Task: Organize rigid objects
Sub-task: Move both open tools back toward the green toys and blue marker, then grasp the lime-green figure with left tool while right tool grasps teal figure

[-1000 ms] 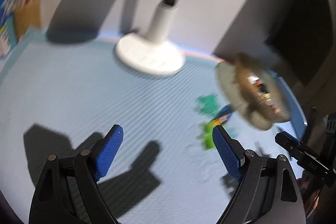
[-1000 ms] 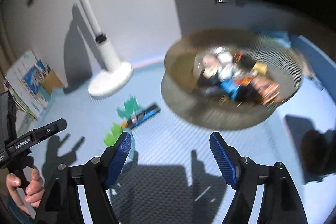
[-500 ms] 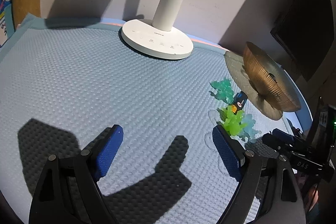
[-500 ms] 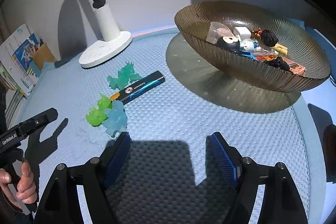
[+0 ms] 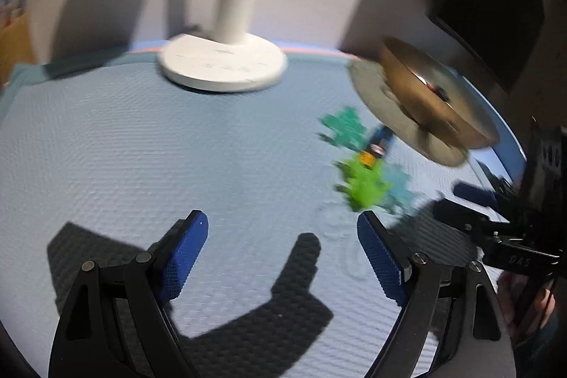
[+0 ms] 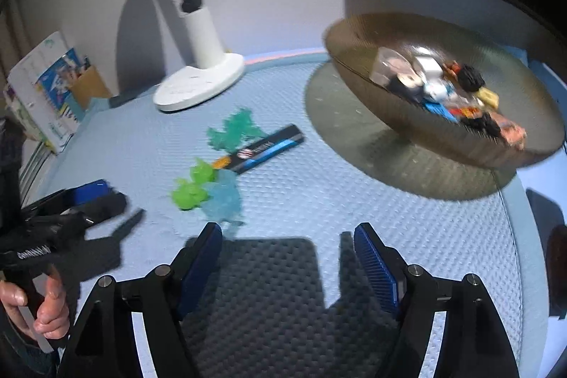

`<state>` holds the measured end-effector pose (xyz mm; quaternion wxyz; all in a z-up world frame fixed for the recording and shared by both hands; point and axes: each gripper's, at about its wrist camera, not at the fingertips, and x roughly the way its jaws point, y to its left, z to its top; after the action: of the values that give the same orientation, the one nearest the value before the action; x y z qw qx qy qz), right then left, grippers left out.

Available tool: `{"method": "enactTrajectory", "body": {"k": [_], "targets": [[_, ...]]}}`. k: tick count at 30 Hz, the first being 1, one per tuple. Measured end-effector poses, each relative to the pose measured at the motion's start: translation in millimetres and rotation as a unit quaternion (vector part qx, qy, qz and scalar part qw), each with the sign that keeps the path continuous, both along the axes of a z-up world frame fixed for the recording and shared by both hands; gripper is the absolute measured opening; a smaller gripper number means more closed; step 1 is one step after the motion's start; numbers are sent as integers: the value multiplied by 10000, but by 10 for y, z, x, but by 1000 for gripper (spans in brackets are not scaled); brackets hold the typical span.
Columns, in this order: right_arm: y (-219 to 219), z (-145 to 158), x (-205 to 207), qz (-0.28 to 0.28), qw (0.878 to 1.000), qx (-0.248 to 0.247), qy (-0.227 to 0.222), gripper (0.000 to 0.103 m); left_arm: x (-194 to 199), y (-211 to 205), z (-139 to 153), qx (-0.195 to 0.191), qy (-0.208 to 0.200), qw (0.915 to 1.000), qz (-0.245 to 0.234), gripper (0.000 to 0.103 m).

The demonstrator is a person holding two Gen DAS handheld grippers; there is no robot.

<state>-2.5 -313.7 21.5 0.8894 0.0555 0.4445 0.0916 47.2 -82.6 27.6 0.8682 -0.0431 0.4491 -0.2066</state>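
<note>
Both grippers nearer toys; left gripper [image 5: 282, 254] fingers wide, empty; right gripper [image 6: 287, 259] fingers closing, empty, tilted down

Both grippers tilt steeply downward: left gripper [image 5: 282, 257] jaws gaping with nothing between them, right gripper [image 6: 287, 263] jaws closing on nothing, a hand [image 6: 33, 310] gripping the left one's handle.
</note>
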Motion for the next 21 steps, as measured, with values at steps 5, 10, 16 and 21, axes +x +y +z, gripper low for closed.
{"method": "enactTrajectory", "body": {"k": [5, 10, 16, 21], "targets": [[259, 80, 93, 618, 9980, -142, -14, 62, 185, -283, 208, -310, 47, 9974, -651, 83], [396, -31, 247, 798, 9965, -248, 91, 55, 338, -474, 141, -207, 177, 9952, -943, 76], [466, -127, 304, 886, 9956, -277, 149, 34, 387, -493, -38, -307, 439, 9940, -950, 76], [404, -90, 161, 824, 9961, -296, 138, 32, 371, -555, -78, -283, 488, 9930, -1040, 76]]}}
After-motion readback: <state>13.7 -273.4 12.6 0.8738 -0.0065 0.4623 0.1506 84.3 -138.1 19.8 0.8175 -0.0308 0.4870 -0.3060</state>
